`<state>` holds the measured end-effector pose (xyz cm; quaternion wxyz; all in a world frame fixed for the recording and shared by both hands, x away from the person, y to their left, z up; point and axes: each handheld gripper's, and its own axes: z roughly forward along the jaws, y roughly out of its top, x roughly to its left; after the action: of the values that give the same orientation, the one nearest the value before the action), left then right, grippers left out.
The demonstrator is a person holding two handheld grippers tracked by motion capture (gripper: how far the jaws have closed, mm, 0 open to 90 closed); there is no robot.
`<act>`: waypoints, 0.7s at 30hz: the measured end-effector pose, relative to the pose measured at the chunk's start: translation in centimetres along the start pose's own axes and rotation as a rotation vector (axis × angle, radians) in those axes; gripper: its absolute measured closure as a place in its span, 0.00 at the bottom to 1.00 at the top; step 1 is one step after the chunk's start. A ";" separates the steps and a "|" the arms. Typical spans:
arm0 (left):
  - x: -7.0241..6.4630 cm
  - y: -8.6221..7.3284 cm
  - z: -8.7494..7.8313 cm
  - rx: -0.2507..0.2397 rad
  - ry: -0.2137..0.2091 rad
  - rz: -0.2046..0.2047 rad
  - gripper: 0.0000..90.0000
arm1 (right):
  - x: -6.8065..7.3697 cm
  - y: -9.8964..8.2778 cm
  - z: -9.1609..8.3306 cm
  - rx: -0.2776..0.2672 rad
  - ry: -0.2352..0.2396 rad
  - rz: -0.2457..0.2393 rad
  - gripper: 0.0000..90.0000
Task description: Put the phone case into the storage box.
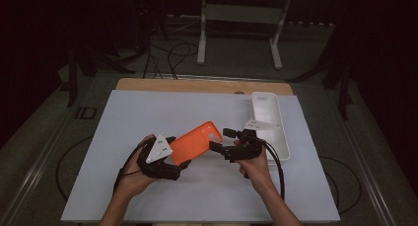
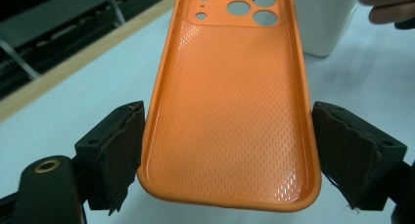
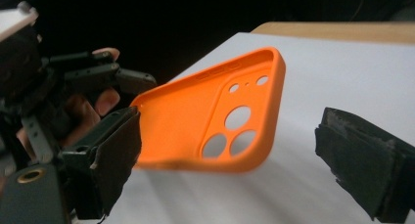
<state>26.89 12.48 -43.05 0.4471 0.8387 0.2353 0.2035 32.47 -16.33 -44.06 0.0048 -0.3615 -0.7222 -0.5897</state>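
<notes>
The left tongs (image 1: 173,166) are clamping an orange case (image 1: 196,142) across its width near the bottom end, one pad on each long edge, and holding it up off the worktop (image 1: 148,112) with the hollow inside facing the tongs' camera. The right tongs (image 1: 220,141) are standing released: in the right gripper view the case's (image 3: 195,121) camera-hole end is lying between the spread pads (image 3: 115,150) without touching either. The step in hand looks like a handover or a two-handed hold of the case. Next, the right tongs are needing to close squarely on the case's free end before the left lets go. A white tray (image 1: 283,137) is lying on the worktop just beyond the right hand.
</notes>
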 end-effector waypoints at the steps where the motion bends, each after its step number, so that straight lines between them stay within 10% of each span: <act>1: -0.1 0.1 0.0 0.000 -0.005 0.006 0.18 | -0.2 0.0 0.2 0.012 0.006 0.024 0.11; 10: -0.8 0.7 0.9 -0.021 -0.016 0.013 0.18 | 0.0 0.3 1.3 0.080 0.114 0.118 0.43; 21: -1.5 0.0 2.9 0.036 0.003 0.003 0.17 | 0.9 0.3 1.8 0.113 0.084 0.166 0.89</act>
<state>27.30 9.76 -44.72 0.4311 0.8466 0.2383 0.2014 32.74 -14.32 -43.96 0.1044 -0.3942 -0.7209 -0.5604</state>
